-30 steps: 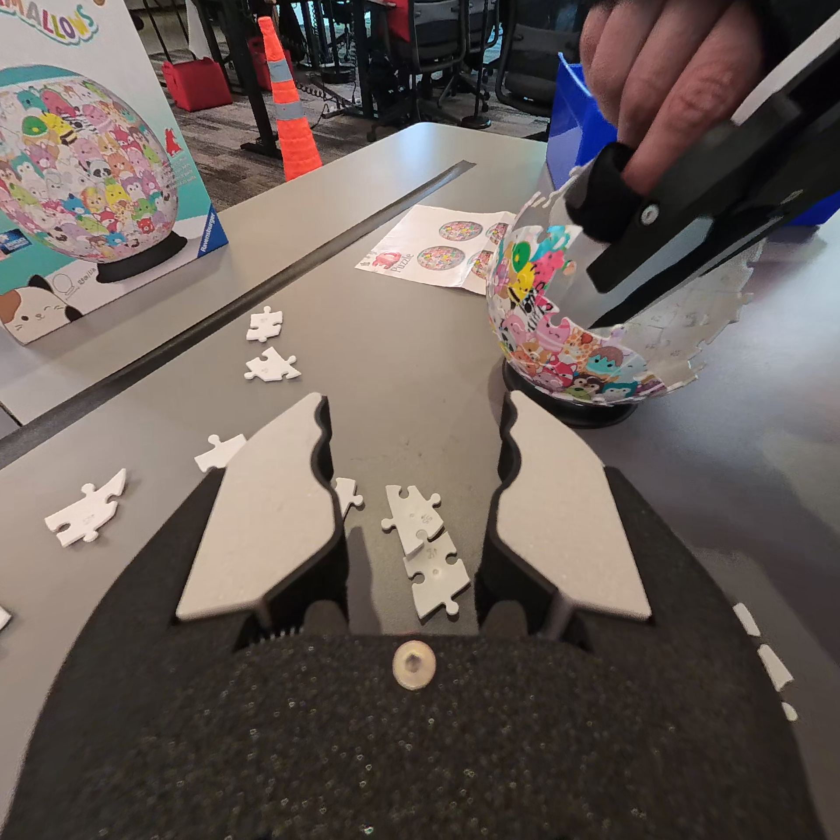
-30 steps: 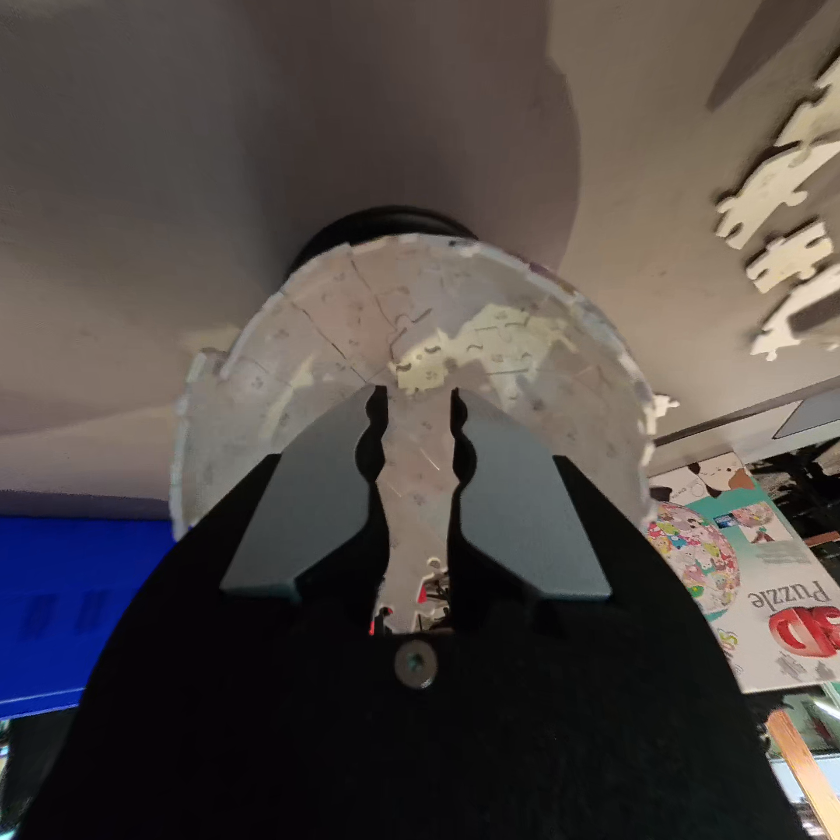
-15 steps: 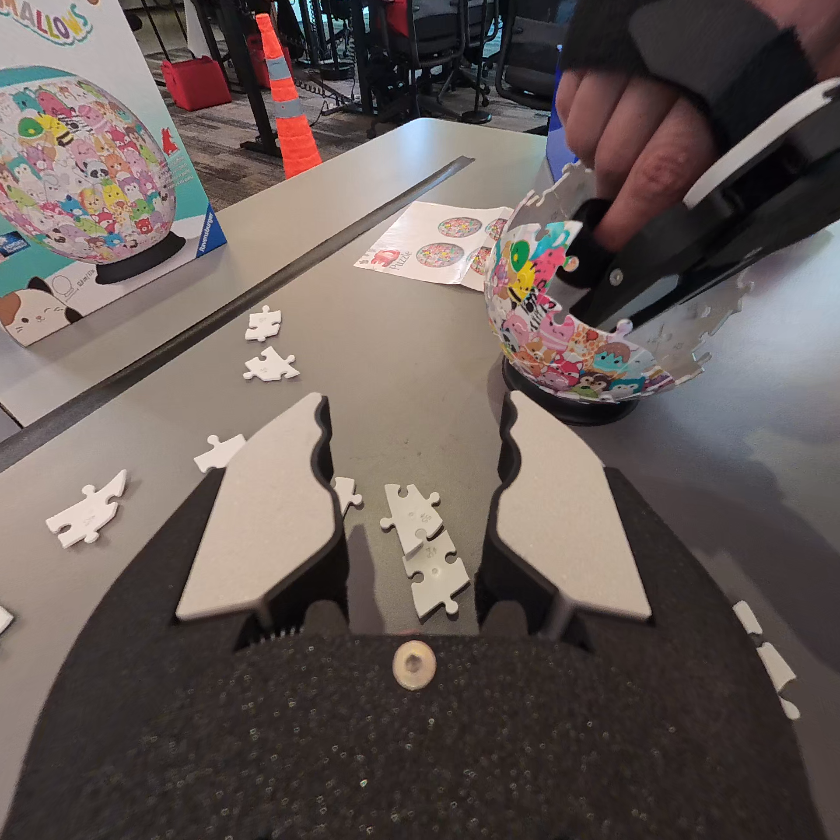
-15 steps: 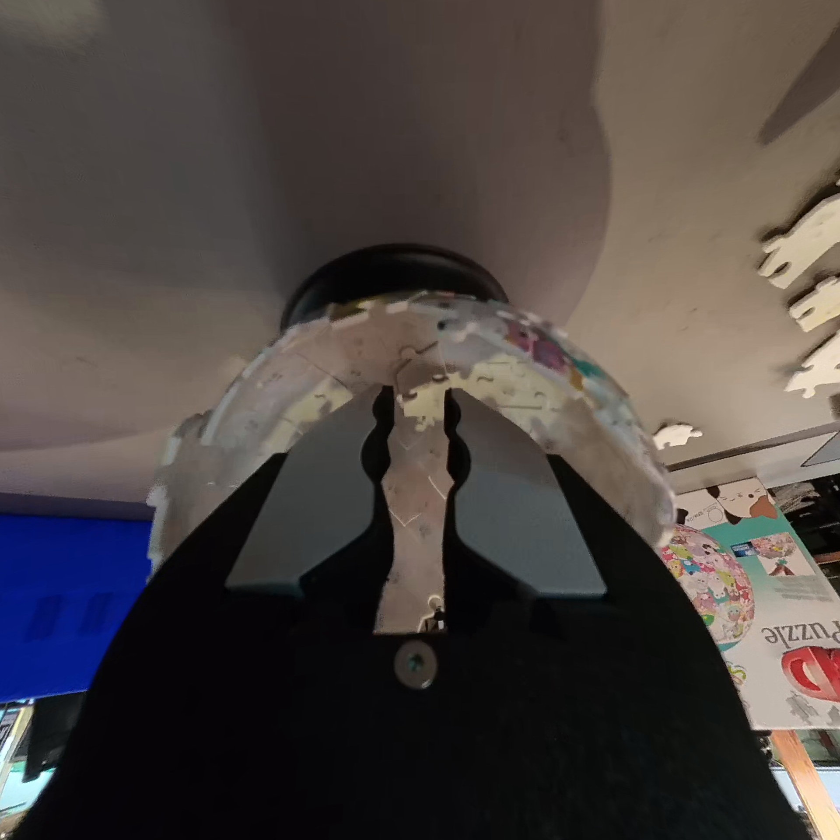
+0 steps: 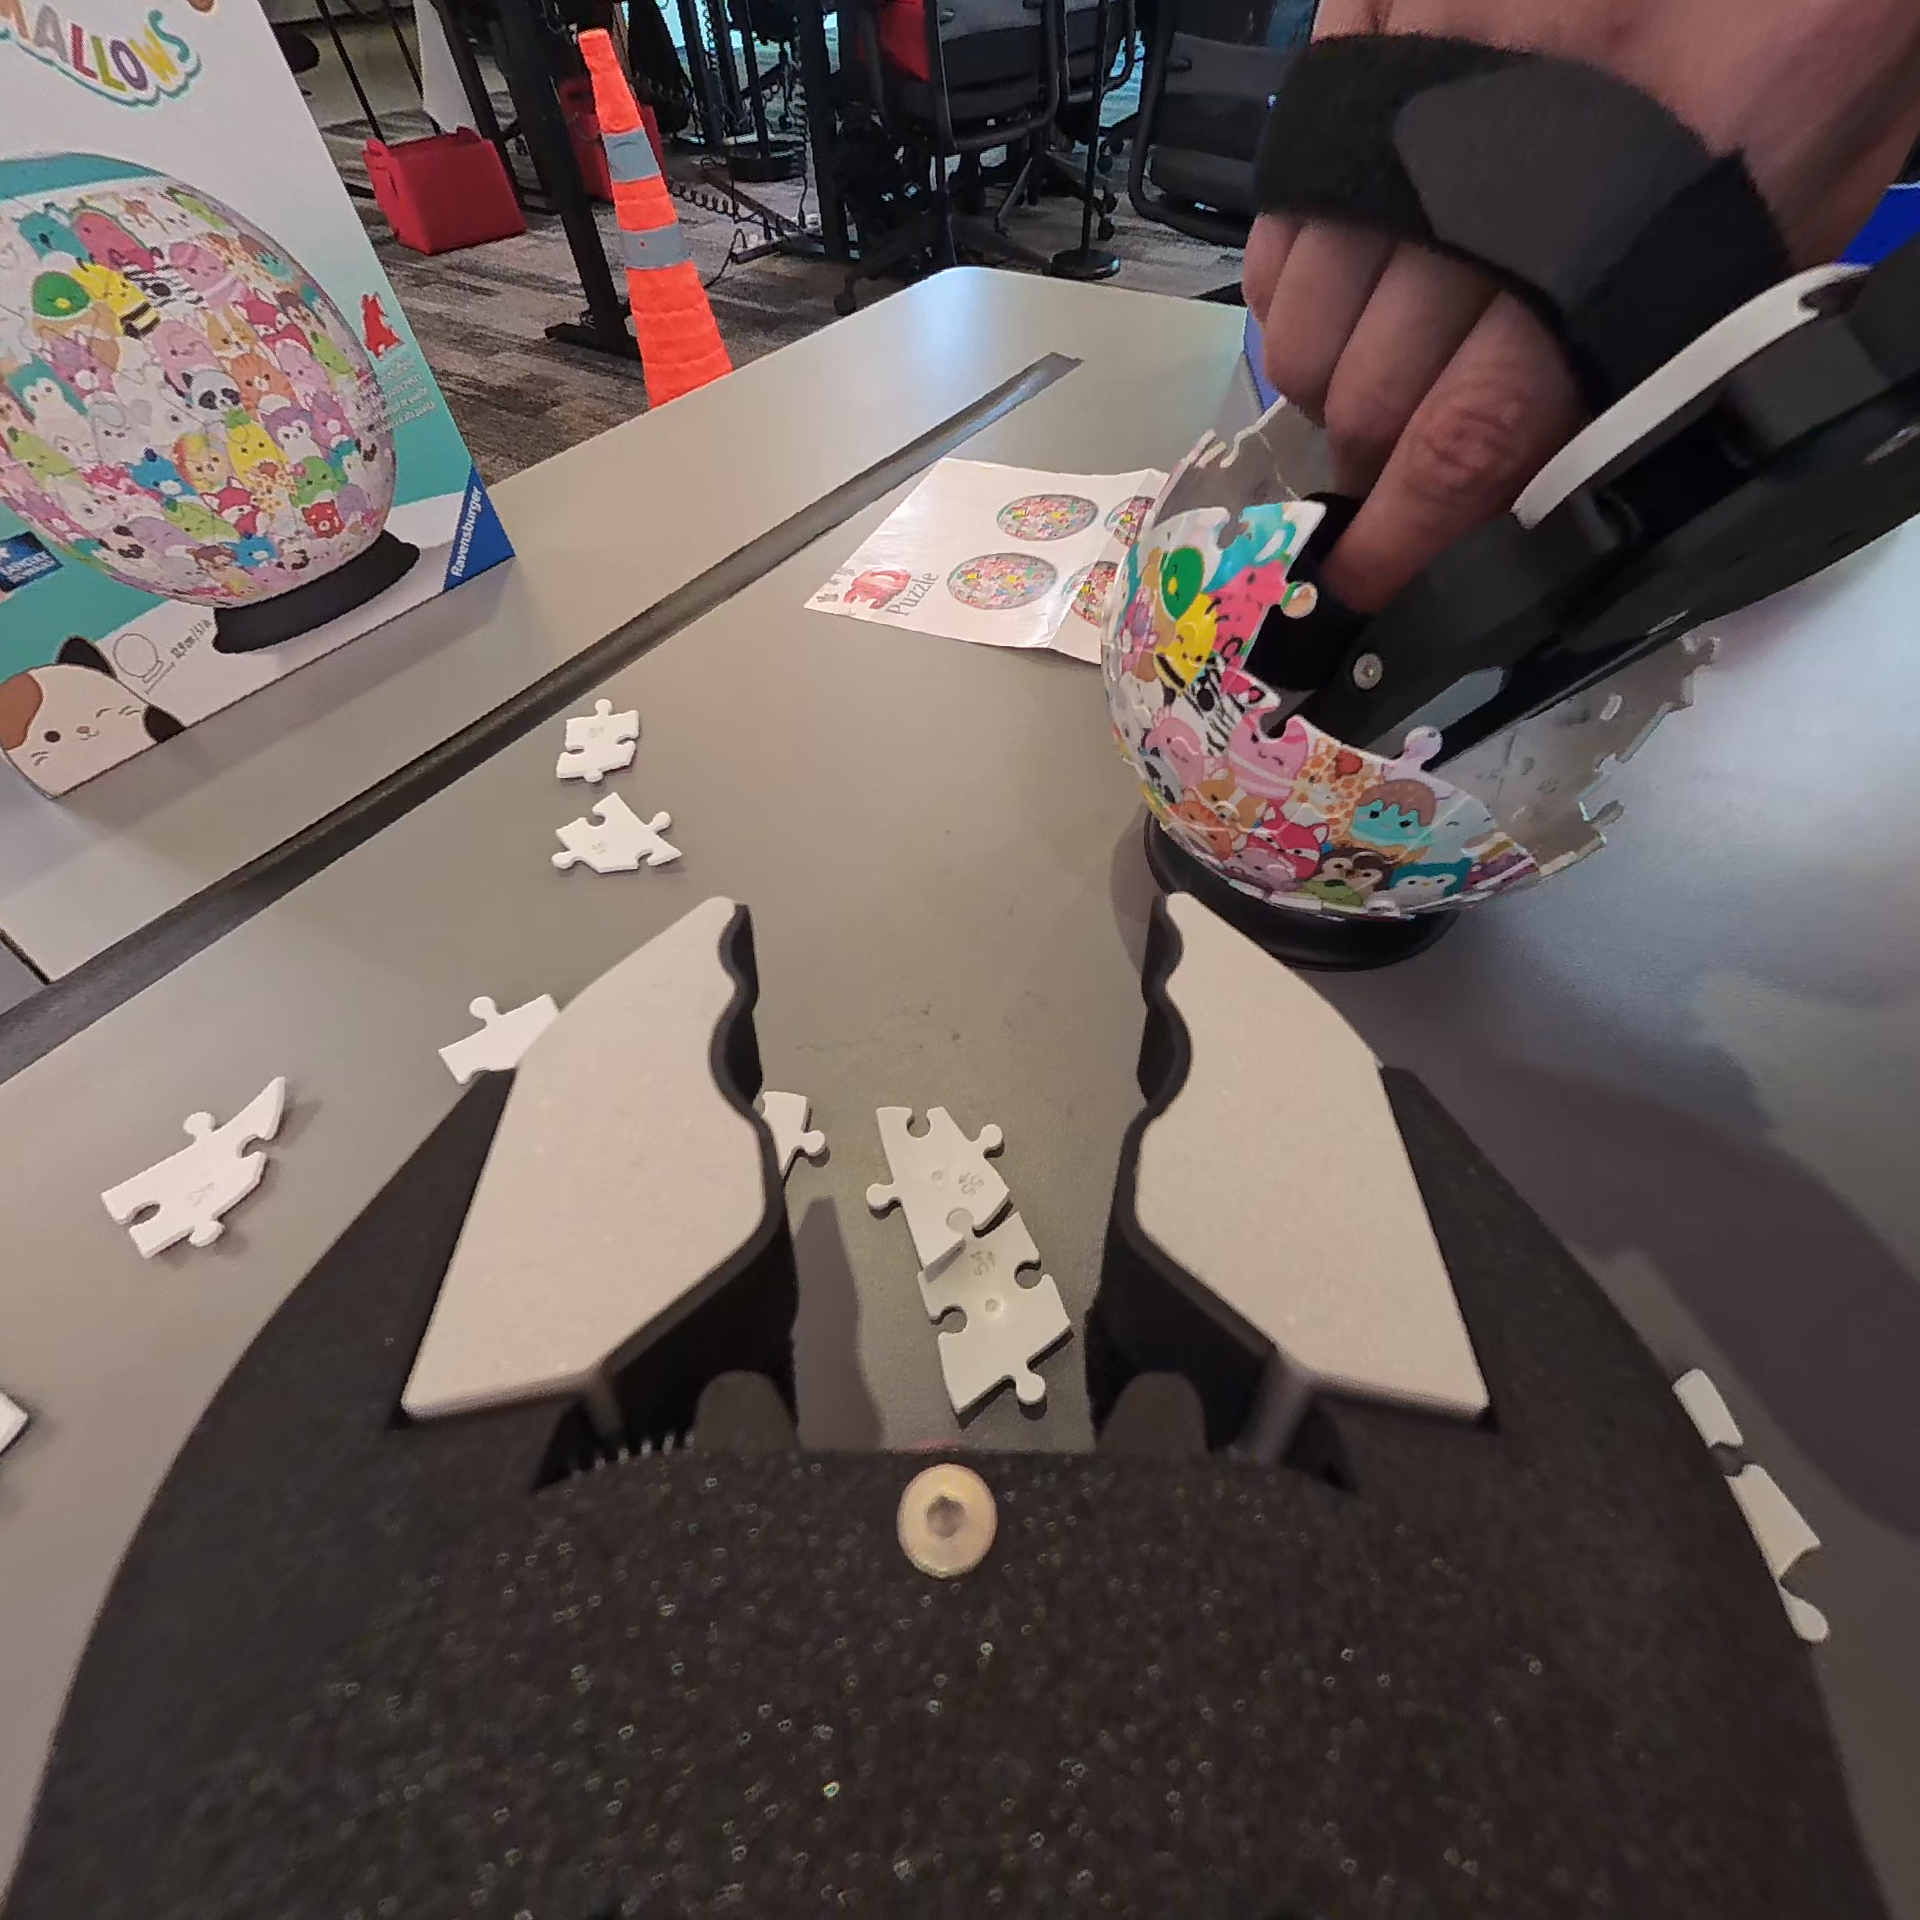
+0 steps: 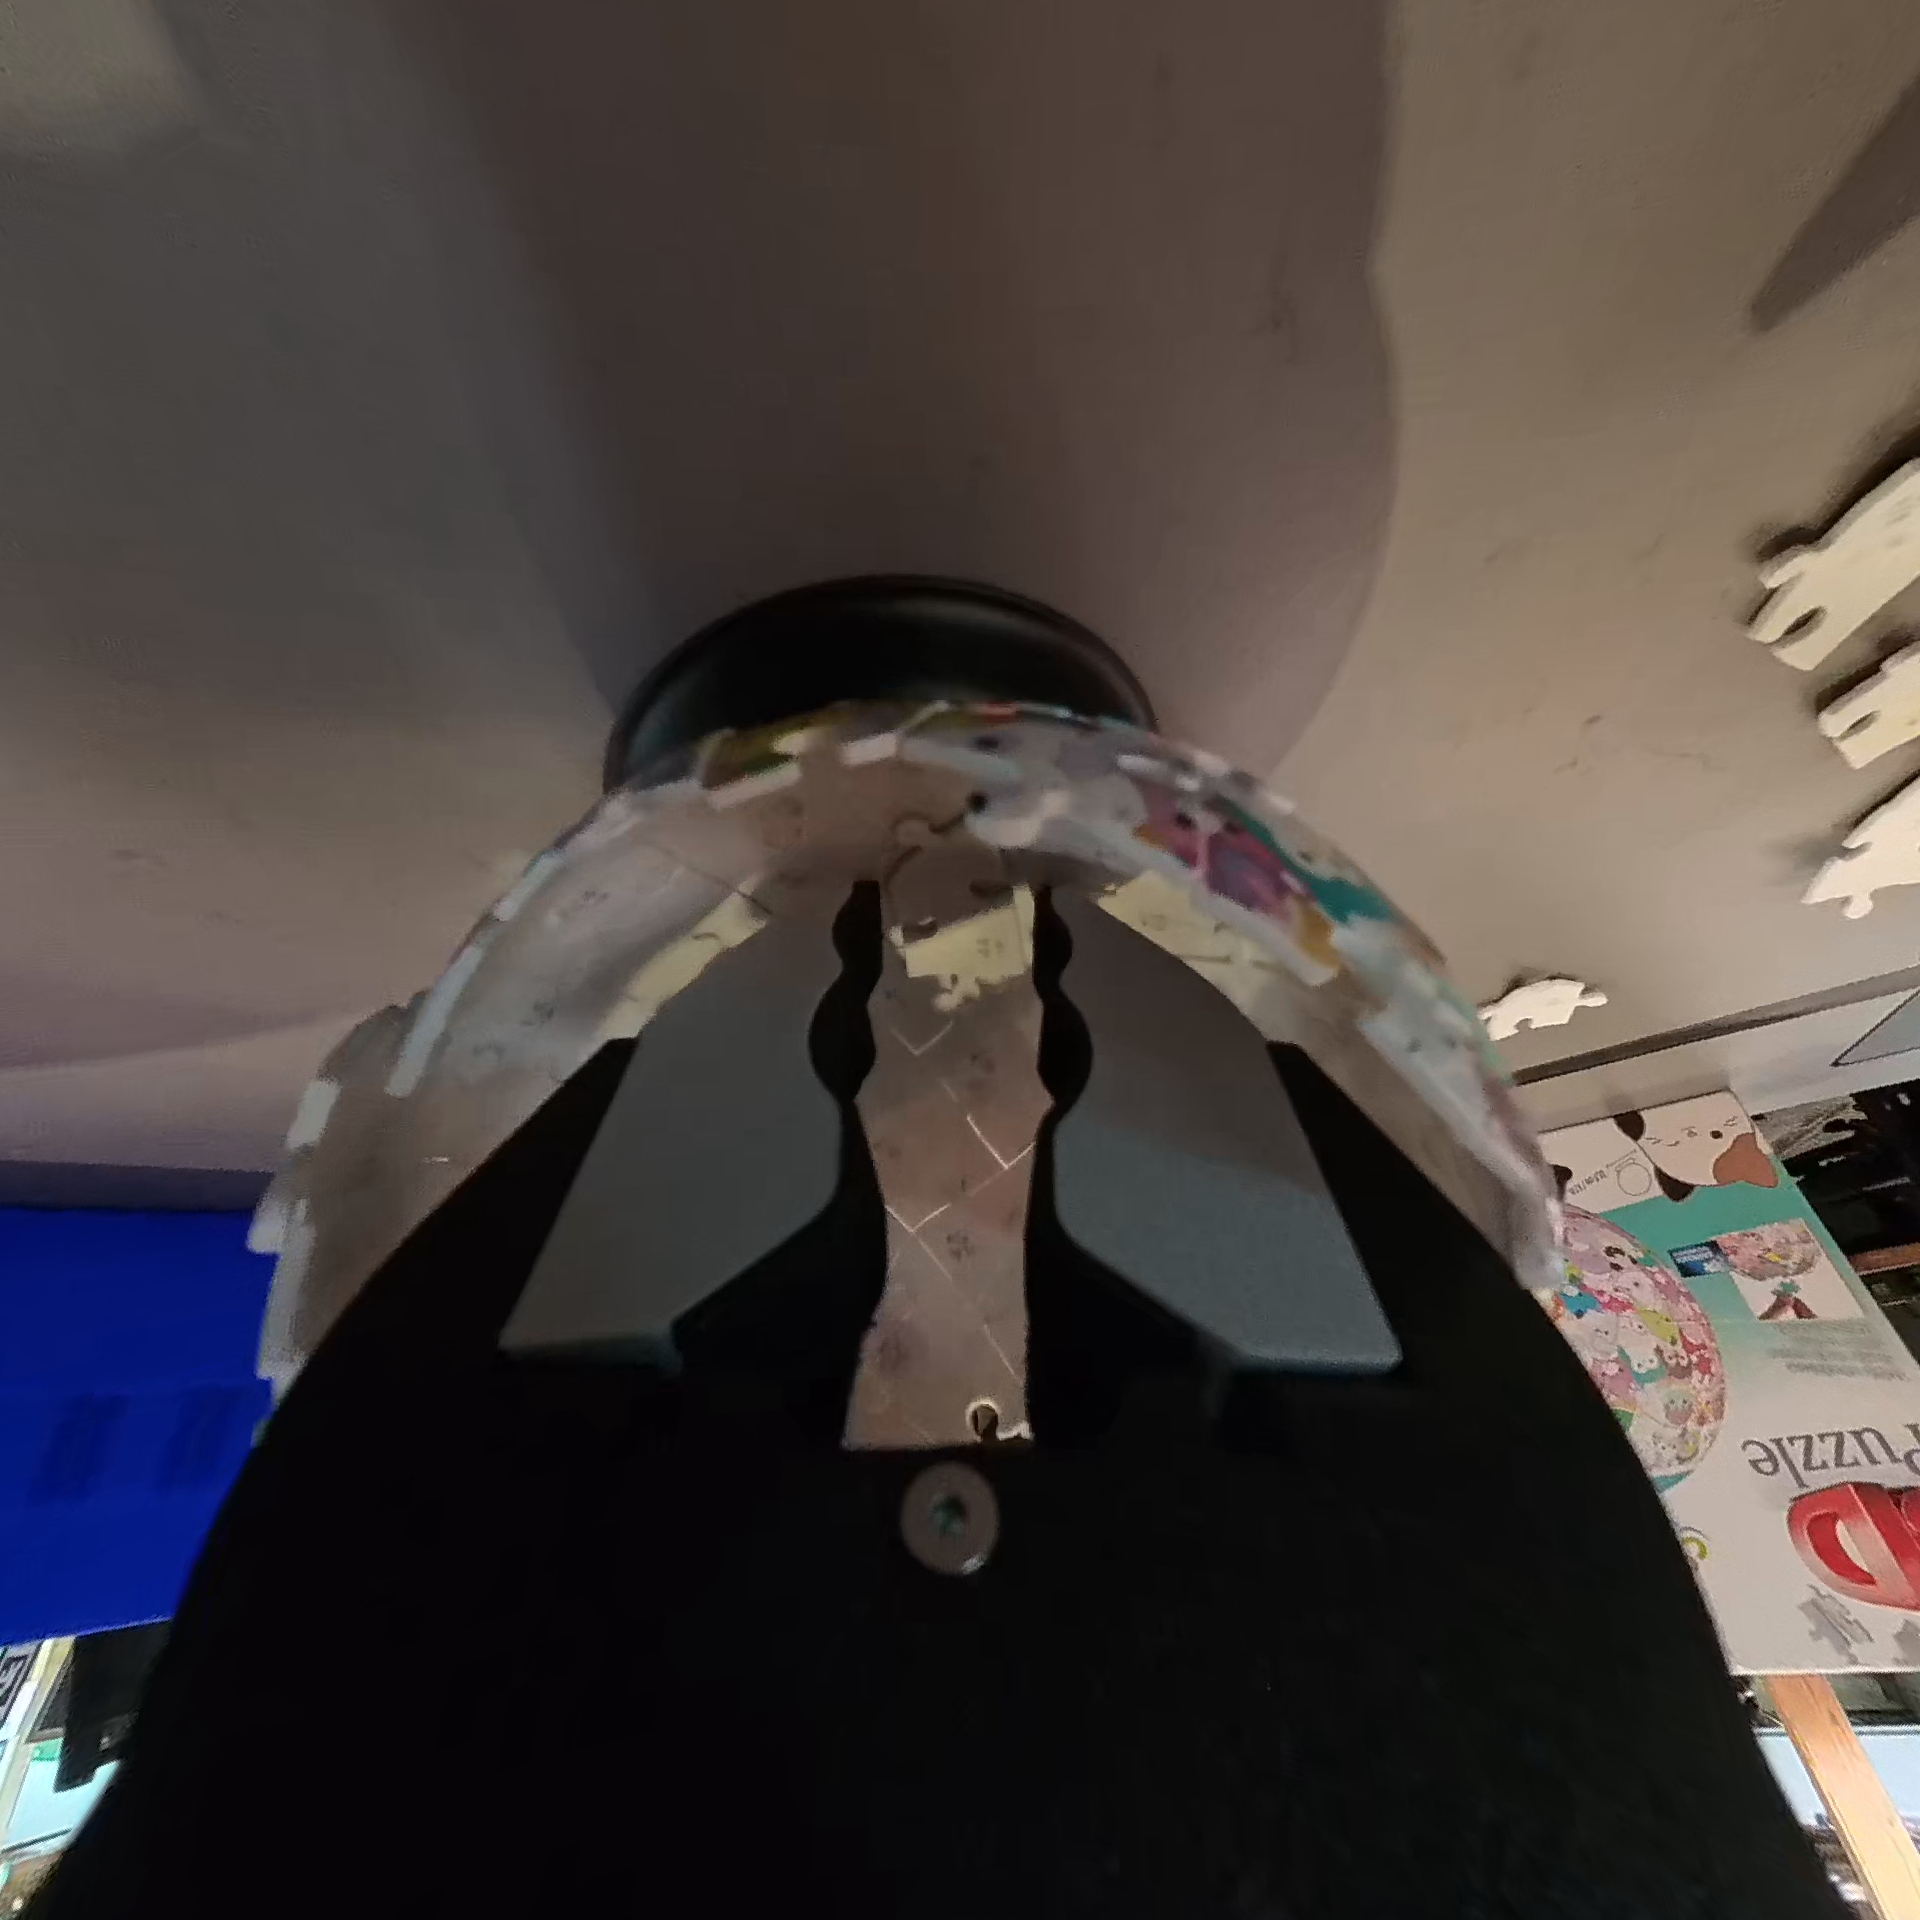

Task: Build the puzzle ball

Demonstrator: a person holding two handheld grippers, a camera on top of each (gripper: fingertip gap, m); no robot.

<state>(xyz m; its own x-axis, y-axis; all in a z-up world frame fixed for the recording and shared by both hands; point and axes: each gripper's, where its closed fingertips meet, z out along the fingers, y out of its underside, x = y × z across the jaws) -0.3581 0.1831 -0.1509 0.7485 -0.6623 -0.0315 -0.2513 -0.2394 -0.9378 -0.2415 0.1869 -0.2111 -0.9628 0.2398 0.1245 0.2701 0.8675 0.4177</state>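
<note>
Puzzle ball, half built, sits on its black stand ahead and to the right of your left gripper, whose jaws stand wide apart over two joined pieces lying lengthwise between them. Your right gripper is far nearer: tips inside the shell, jaws narrowly parted, holding nothing I can see. Left feeds, right seats, I'd judge.

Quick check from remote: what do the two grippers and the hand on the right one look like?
Left gripper: black speckled foam body, two pale grey fingers with wavy black inner edges, a silver screw at the centre. Right gripper: the same build, darker in shadow, with a white edge strip along its side. The hand wears a black strap across the knuckles.
</note>
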